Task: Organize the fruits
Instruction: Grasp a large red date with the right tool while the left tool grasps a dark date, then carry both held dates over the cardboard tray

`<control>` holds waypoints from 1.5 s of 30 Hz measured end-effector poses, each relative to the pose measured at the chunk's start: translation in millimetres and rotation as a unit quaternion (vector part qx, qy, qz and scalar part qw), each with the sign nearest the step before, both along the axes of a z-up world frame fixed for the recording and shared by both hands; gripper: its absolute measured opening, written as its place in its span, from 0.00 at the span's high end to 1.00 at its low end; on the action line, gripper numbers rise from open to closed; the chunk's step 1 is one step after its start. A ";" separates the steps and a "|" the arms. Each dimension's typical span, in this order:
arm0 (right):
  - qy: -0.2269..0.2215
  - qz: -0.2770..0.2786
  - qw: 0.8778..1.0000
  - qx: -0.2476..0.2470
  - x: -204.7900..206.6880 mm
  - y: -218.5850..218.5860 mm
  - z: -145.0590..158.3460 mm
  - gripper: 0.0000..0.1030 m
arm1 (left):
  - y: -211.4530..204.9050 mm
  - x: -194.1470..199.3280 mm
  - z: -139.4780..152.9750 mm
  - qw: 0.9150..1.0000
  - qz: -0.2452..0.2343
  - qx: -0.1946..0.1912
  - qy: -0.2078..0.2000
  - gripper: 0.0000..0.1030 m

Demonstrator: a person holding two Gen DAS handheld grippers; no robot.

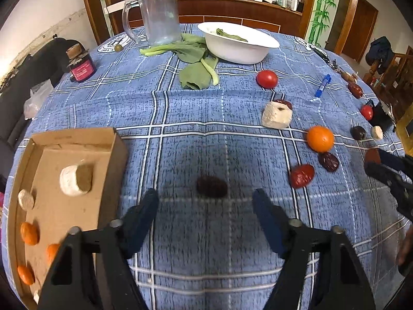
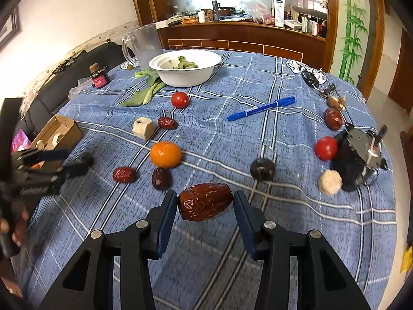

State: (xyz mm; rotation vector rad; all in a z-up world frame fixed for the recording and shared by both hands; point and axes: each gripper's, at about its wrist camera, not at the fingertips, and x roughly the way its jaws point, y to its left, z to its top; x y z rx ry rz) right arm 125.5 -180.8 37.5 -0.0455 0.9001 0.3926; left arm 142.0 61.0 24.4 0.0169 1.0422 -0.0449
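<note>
Counter [image 1: 185, 108]: blue plaid cloth, fruit scattered.
Cardboard box [image 1: 77, 139]: holds few oranges.
Left tongs [image 1: 206, 201]: apart, empty.
Right tongs [image 2: 205, 201]: clamping red date [image 2: 204, 201].
Remaining: most fruit.

Wrinkled red date [image 2: 205, 201] lying lengthwise between gripper pads. Orange [image 2: 165, 154], tomatoes [image 2: 179, 99], more dates scattered over counter (blue plaid cloth). Cardboard box [image 1: 117, 144] holding oranges.

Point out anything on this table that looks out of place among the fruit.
A blue marker pen lies loose among the scattered fruit, and a bunch of keys sits near the far edge. Leafy greens lie on the cloth beside the white bowl, not in it.
</note>
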 end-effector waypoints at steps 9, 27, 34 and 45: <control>0.008 -0.012 1.000 0.003 -11.2 -3.0 -3.0 0.53 | 1.7 -0.8 -7.2 1.000 -0.008 -0.015 -0.002 0.76; 0.039 -0.066 0.997 -0.004 -83.2 -7.1 -11.3 0.53 | -25.2 -93.1 4.2 0.996 -0.074 -0.041 -0.008 0.76; 0.041 -0.085 0.996 0.000 -103.3 0.1 -7.8 0.52 | -14.2 -111.8 16.5 0.996 -0.072 -0.043 -0.022 0.76; 0.027 -0.066 0.997 -0.012 -103.6 44.7 8.8 0.52 | 21.3 -127.5 42.6 0.996 -0.061 -0.043 -0.050 0.76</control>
